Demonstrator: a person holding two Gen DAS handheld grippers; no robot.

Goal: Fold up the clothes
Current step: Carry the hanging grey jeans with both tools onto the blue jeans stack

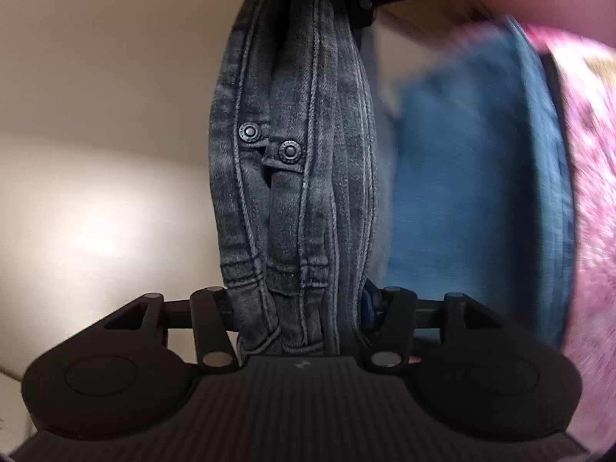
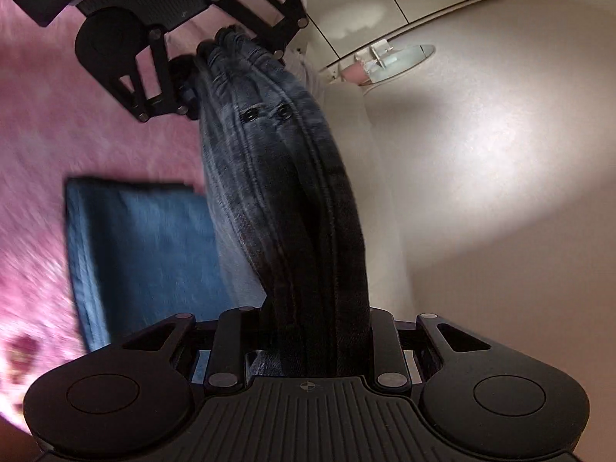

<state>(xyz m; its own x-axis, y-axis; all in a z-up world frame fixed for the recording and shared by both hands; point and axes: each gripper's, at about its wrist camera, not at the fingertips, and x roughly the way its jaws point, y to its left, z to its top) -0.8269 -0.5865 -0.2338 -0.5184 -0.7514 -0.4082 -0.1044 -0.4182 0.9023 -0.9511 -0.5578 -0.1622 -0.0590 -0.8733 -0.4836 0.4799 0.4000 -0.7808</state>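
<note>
The left gripper is clamped on one end of a bunched pair of dark grey jeans, and the right gripper is clamped on the other end. The jeans stretch taut between the two grippers, held up in the air, with two metal rivets showing midway along. Beyond the jeans and below them, a folded blue garment lies flat on a pink bedspread. Farther past the jeans stands a pale wall.
</note>
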